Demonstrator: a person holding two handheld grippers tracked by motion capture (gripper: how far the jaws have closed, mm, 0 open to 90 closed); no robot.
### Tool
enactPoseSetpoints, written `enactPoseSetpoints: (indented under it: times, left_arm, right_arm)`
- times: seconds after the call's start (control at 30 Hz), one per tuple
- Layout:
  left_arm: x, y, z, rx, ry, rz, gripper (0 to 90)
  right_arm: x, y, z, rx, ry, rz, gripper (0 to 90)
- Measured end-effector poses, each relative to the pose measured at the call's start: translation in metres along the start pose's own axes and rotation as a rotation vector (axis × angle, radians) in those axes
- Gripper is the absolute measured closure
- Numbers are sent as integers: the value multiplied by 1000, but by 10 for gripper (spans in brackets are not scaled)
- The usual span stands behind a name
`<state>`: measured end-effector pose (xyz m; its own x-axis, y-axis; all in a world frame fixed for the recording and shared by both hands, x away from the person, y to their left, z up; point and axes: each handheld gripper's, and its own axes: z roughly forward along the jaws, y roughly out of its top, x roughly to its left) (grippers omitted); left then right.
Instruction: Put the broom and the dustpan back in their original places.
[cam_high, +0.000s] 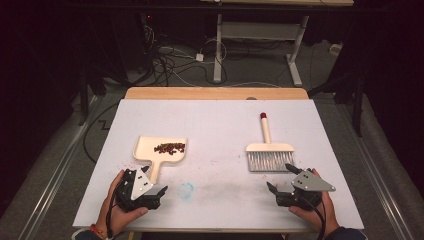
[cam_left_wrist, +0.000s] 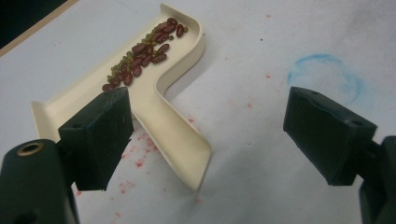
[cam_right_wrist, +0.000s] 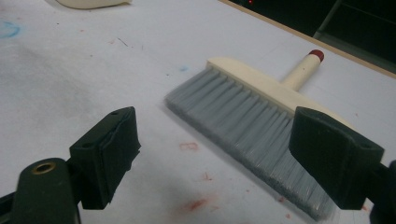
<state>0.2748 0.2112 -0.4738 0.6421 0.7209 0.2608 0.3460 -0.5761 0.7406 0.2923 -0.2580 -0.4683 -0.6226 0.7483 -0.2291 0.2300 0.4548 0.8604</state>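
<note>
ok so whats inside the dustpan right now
A small pile of dark red beans mixed with little green ones lies along the back wall of the cream dustpan. Whatever sits beneath the pile is covered.

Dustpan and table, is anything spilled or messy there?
Nothing spilled: the beans lie inside the dustpan. The table carries red specks beside the dustpan's handle and a faint blue ring, which look like old stains.

My left hand-held gripper (cam_left_wrist: 205, 133): left jaw covers part of dustpan (cam_left_wrist: 159, 116) tray; right jaw cut off by frame edge. Beans (cam_high: 169, 147) too small in high view to tell apart. My right hand-held gripper (cam_right_wrist: 224, 158): right jaw hides part of brush (cam_right_wrist: 261, 112) head; bristle ends blurred.
</note>
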Motion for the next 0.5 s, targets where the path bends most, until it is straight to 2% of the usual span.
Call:
enactPoseSetpoints:
  times: [0.5]
  left_arm:
    - [-1, 0, 1, 11, 2, 10, 155]
  right_arm:
    - [-3, 2, -3, -20, -12, 4, 160]
